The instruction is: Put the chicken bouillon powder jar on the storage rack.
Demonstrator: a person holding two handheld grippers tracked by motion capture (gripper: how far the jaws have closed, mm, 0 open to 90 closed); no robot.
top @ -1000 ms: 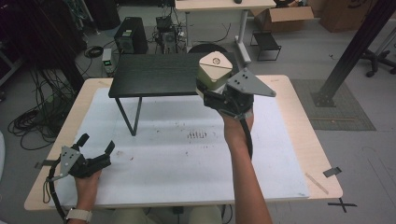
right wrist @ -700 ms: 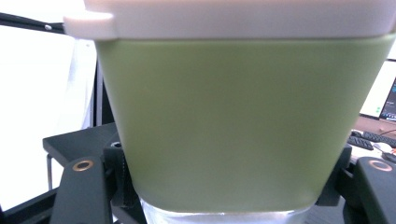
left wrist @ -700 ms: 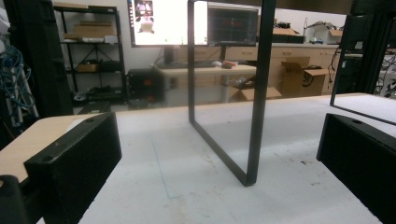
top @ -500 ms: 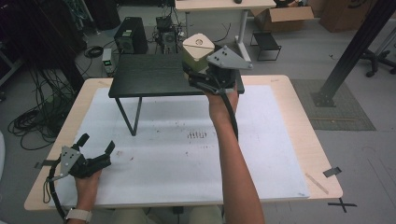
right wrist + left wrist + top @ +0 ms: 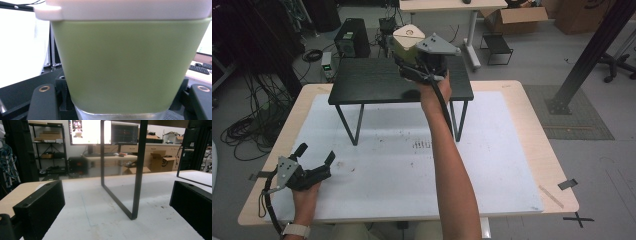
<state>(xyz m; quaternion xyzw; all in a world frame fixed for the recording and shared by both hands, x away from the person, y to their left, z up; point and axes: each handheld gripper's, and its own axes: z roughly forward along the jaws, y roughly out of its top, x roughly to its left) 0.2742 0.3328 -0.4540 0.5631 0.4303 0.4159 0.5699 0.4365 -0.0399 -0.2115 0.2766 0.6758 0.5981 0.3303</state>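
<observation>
My right claw (image 5: pixel 408 54) grips 1 green container (image 5: pixel 404 44), apparently above the black stand (image 5: pixel 377 82); my left claw (image 5: pixel 314 160) gapes empty.

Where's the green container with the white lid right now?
In the high view the green container is held in the right tool, above the far edge of the black stand.

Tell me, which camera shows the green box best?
The right gripper view: the green box with its white lid fills it, up close. The high view shows it small, in the right gripper above the black stand.
</observation>
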